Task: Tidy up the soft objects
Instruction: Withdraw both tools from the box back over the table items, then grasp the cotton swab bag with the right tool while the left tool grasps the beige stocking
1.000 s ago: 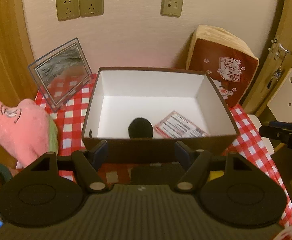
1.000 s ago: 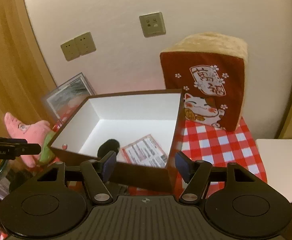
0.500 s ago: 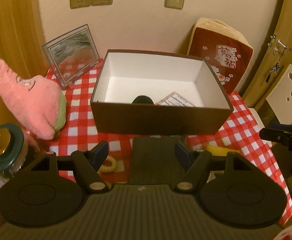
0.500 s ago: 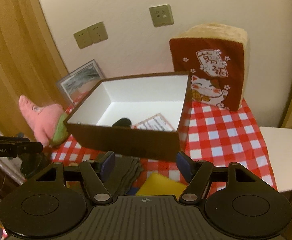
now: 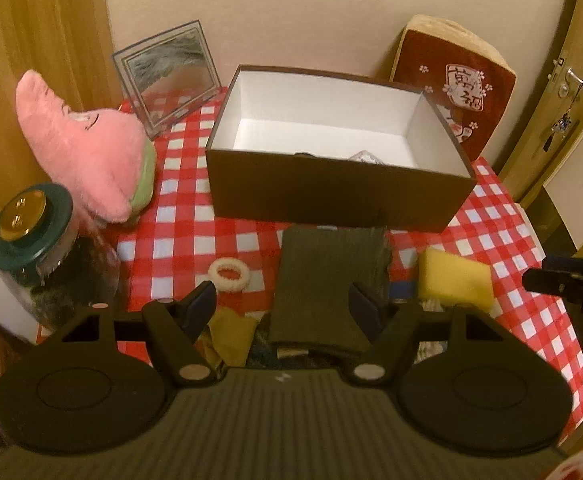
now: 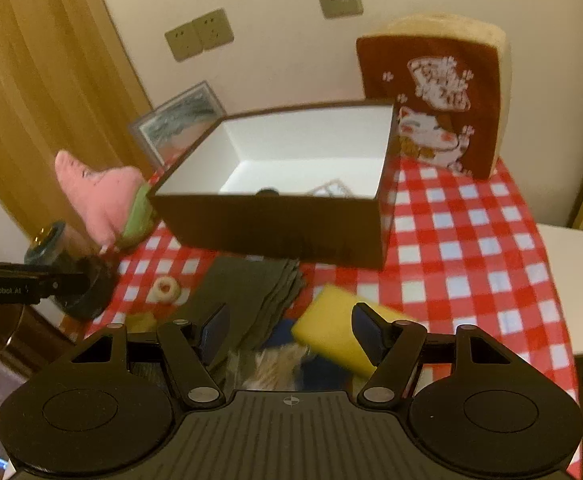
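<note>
Your left gripper (image 5: 283,306) wide and empty over the grey cloth (image 5: 327,280), your right gripper (image 6: 291,330) wide, yellow sponge (image 6: 333,336) just below, brown box (image 6: 275,228) at 12 o'clock on the counter (image 6: 471,248).

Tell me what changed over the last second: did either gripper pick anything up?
No. Both grippers backed away from the box, so the cloth, sponge and hair tie in front of it came into view. Left gripper and right gripper stayed open and empty. Nothing on the table shifted.

The left gripper (image 6: 31,286) reads "GenRobot.AI".
</note>
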The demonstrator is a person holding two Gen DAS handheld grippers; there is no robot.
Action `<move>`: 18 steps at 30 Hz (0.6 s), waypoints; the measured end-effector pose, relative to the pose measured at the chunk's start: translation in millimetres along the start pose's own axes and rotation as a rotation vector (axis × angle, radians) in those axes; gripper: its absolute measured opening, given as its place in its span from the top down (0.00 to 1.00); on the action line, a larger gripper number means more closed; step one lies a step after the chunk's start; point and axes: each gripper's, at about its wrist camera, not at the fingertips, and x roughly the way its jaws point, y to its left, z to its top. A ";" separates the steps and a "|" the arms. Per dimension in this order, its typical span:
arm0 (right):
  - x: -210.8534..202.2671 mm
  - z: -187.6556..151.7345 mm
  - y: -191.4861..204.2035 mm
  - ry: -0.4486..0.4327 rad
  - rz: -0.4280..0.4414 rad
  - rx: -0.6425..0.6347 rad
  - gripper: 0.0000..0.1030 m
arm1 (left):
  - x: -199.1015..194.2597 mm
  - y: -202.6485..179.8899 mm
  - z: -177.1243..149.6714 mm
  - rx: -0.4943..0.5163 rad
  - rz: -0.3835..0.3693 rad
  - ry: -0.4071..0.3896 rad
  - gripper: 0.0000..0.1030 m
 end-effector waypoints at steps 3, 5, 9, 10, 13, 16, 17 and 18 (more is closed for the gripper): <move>4.7 -8.3 2.4 0.031 0.007 -0.004 0.34 | 0.9 1.3 -7.5 -0.008 0.002 0.018 0.31; 8.3 -13.0 4.8 0.051 0.011 -0.003 0.34 | 1.3 1.7 -11.5 -0.009 -0.001 0.026 0.31; 15.4 -21.4 9.2 0.083 0.017 -0.007 0.34 | 3.3 1.5 -21.1 -0.003 -0.001 0.042 0.31; 17.4 -22.9 9.8 0.090 0.018 -0.008 0.34 | 4.2 1.7 -23.1 -0.001 0.002 0.047 0.31; 24.5 -27.1 11.6 0.111 0.019 -0.008 0.34 | 8.3 1.8 -28.1 0.003 0.008 0.062 0.31; 33.1 -31.3 14.3 0.135 0.015 -0.013 0.34 | 13.4 2.6 -32.6 0.000 0.011 0.082 0.31; 36.7 -32.8 15.2 0.146 0.016 -0.014 0.34 | 15.0 2.6 -33.9 0.002 0.016 0.087 0.31; 40.6 -34.2 16.0 0.158 0.015 -0.013 0.34 | 17.0 2.5 -35.5 0.005 0.021 0.093 0.31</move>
